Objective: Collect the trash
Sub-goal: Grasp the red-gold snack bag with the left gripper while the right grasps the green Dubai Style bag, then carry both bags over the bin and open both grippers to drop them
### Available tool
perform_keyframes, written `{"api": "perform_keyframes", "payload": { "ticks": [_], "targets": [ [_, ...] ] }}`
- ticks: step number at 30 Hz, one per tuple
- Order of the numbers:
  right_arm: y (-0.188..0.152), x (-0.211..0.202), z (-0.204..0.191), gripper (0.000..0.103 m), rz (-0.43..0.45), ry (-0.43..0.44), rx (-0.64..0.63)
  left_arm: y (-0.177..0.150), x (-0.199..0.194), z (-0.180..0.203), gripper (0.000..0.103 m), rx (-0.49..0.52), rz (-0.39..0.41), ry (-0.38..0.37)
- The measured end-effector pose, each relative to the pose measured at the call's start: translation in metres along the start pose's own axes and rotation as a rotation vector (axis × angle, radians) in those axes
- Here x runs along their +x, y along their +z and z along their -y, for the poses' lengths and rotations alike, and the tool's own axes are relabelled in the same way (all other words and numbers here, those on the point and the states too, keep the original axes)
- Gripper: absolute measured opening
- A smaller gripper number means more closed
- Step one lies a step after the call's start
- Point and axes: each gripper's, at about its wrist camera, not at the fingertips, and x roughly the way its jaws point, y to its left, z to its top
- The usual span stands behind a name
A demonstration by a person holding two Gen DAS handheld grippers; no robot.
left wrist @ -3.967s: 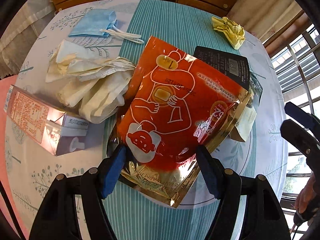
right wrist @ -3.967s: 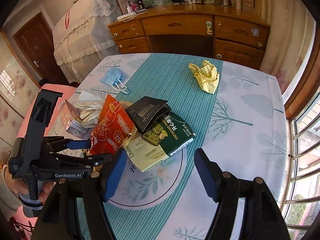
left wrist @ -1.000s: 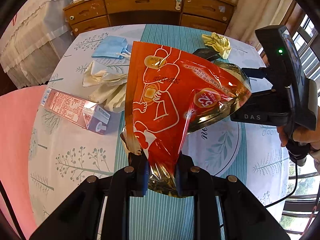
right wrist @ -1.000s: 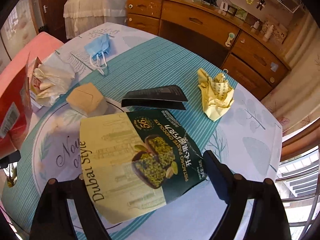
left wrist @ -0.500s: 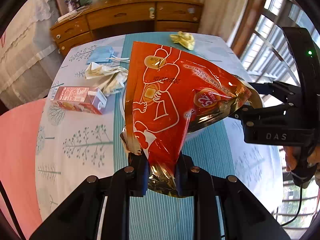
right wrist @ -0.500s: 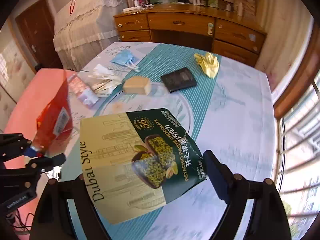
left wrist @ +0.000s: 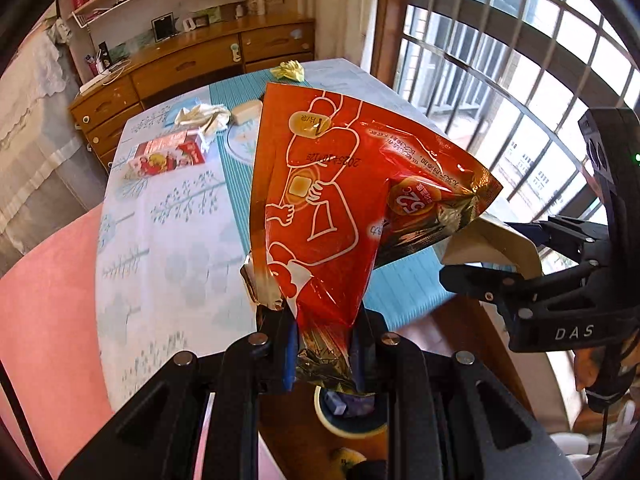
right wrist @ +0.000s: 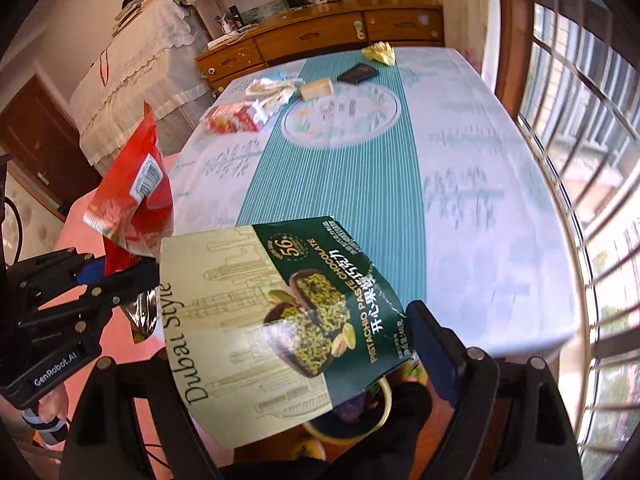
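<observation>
My left gripper (left wrist: 324, 356) is shut on the bottom edge of an orange-red foil pouch (left wrist: 332, 200), which stands up in front of the camera. The right gripper (right wrist: 292, 360) is shut on a cream and green chocolate package (right wrist: 280, 320); only its right finger (right wrist: 432, 352) shows, the other is hidden behind the package. Both are held off the table, past its near edge. A round bin (left wrist: 340, 420) with dark scraps inside sits on the floor under the left gripper, and its rim (right wrist: 380, 400) also peeks out below the chocolate package. Each gripper appears in the other's view.
On the far part of the table (right wrist: 480, 200) lie a red carton (right wrist: 236, 118), pale gloves (right wrist: 268, 90), a beige box (right wrist: 316, 88), a black packet (right wrist: 358, 73) and a yellow crumpled wrapper (right wrist: 380, 53). A barred window (left wrist: 520, 80) runs along the right. Wooden drawers (left wrist: 192, 64) stand behind.
Both grippers have pulled back from the table with their packages held up, and rolled. The table has receded and the bin on the floor has come into view below them.
</observation>
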Motion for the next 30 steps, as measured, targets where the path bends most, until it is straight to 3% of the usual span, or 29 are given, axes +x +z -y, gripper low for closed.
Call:
{"api": "perform_keyframes", "payload": {
  "ticks": [7,14,19,26,30],
  "targets": [
    [-0.08,0.0,-0.02,0.087,-0.123,0.004,0.077,-0.072,-0.028,0.015,0.018,0.044,-0.054,-0.005],
    [-0.136,0.033,-0.006,0.087,-0.236,-0.011,0.179,-0.126,-0.005,0.034,0.018,0.018,-0.165,-0.026],
    [-0.177,0.089,0.028,0.087,-0.276,-0.007,0.321,-0.169,0.047,0.047,0.019,-0.04,-0.257,-0.05],
    [-0.241,0.207,0.072,0.087,-0.382,-0.016,0.446,-0.237,0.167,0.057,0.019,-0.118,-0.36,0.05],
    [-0.265,0.263,0.09,0.087,-0.42,-0.023,0.474,-0.267,0.227,0.061,0.019,-0.162,-0.417,0.035]
  ]
}}
